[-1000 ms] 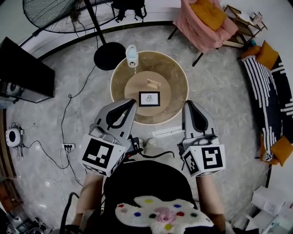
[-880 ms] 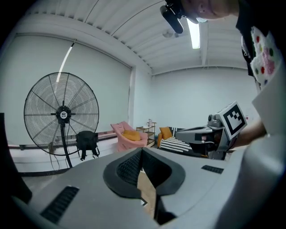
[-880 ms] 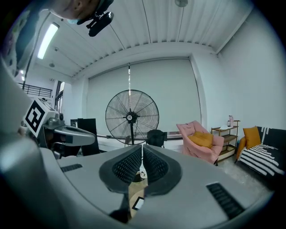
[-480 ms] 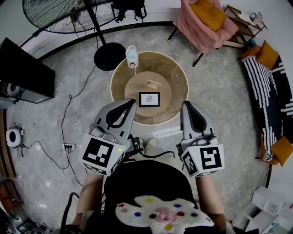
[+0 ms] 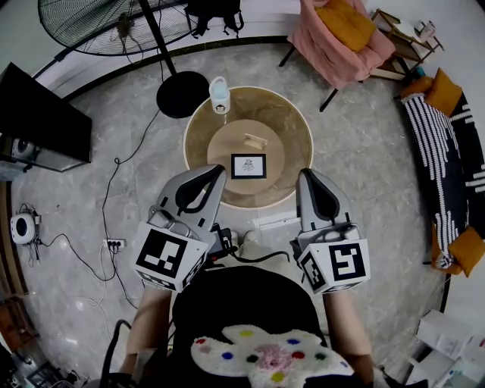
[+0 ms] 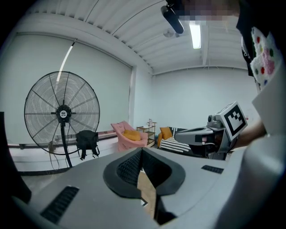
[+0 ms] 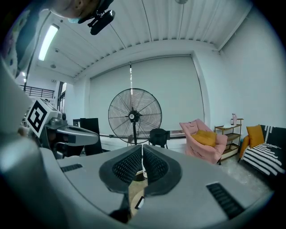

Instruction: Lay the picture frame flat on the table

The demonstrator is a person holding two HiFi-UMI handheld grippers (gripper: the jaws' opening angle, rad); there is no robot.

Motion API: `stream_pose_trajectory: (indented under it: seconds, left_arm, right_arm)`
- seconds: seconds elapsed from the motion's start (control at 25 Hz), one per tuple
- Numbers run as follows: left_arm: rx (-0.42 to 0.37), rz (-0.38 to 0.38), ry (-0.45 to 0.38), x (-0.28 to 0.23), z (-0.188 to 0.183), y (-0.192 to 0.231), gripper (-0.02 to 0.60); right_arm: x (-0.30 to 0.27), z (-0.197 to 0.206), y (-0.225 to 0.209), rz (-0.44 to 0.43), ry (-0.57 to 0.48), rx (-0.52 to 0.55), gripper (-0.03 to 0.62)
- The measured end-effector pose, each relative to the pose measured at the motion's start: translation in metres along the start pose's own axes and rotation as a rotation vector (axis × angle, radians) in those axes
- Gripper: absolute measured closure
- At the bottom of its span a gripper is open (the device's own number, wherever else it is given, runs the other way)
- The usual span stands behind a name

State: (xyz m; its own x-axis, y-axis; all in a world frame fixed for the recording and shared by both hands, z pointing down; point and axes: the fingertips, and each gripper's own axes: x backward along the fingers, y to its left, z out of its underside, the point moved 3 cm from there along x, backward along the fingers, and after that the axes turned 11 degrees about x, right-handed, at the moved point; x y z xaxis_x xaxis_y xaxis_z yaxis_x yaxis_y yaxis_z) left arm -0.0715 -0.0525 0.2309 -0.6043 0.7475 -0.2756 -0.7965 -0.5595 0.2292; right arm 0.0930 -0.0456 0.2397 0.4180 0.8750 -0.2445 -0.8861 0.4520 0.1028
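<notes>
A small black picture frame (image 5: 248, 165) with a white picture stands on the inner wooden disc of the round table (image 5: 292, 129). Behind it lies a small wooden stand (image 5: 255, 140). My left gripper (image 5: 214, 173) hovers at the table's near left edge, shut and holding nothing. My right gripper (image 5: 306, 176) hovers at the near right edge, also shut and holding nothing. In the left gripper view the left gripper (image 6: 142, 151) shows its jaws together. In the right gripper view the right gripper (image 7: 142, 147) has its jaws together too, and a corner of the frame (image 7: 139, 202) peeks below them.
A water bottle (image 5: 219, 94) stands at the table's far left rim. A floor fan (image 5: 114, 23) with its round base (image 5: 181, 92) stands beyond the table. A pink armchair (image 5: 339, 36) is at the far right, a striped sofa (image 5: 447, 144) at the right.
My right gripper has drifted slightly left and forward toward the table. The left gripper and the frame have stayed put.
</notes>
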Motion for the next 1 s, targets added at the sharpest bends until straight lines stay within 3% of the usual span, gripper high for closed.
stream_pose_trajectory:
  seconds: [1.0]
  left_arm:
    - [0.023, 0.015, 0.008, -0.0053, 0.0043, -0.0005, 0.565]
  right_arm:
    - [-0.0026, 0.0036, 0.0007, -0.008, 0.016, 0.002, 0.557]
